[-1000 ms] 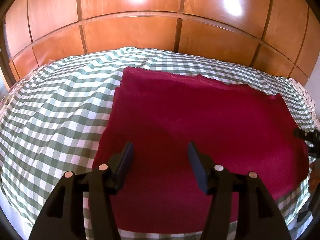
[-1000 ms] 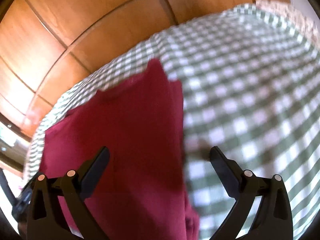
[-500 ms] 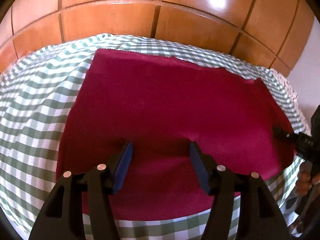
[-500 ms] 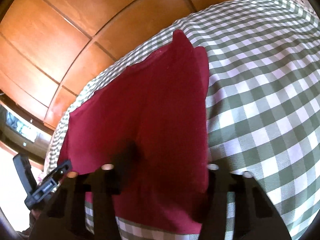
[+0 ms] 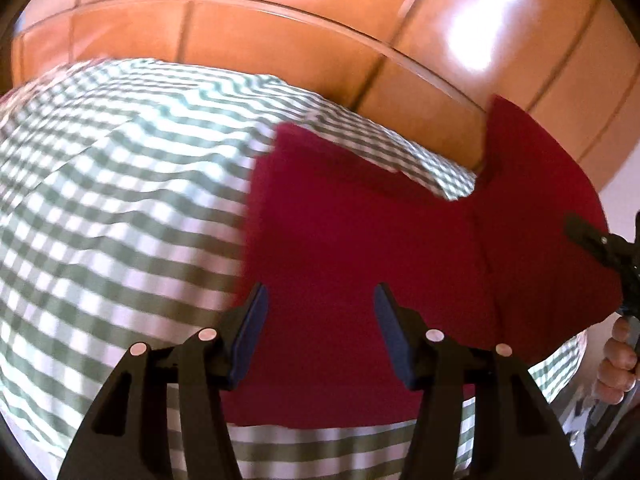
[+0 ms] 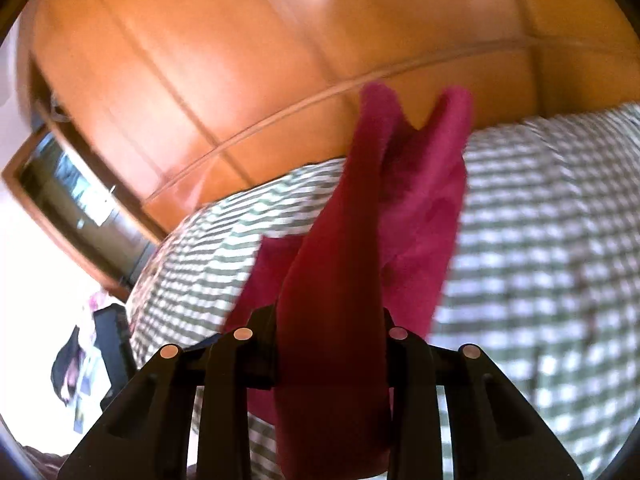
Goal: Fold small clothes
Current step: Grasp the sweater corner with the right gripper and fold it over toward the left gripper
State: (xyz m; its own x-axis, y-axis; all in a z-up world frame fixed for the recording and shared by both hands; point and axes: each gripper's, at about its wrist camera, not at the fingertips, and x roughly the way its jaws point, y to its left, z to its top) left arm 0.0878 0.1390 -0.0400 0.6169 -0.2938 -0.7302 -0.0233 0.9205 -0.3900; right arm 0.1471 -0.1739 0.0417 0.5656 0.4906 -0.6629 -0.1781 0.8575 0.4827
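One right tool point(image 6: 330, 344) closing, pinches red cloth's point(image 5: 360, 248) raised edge; left tool point(image 5: 318, 328) spread, closing.

A dark red cloth point(image 5: 360, 248), plain and slightly fuzzy, lies mostly flat on a bed covered in green-and-white check point(image 5: 120, 208). Its right end is raised off the bed and stands up in a loose fold, bunched between the fingers of the right tool point(image 6: 332, 320), with two pointed corners sticking upward against the wooden panelling.
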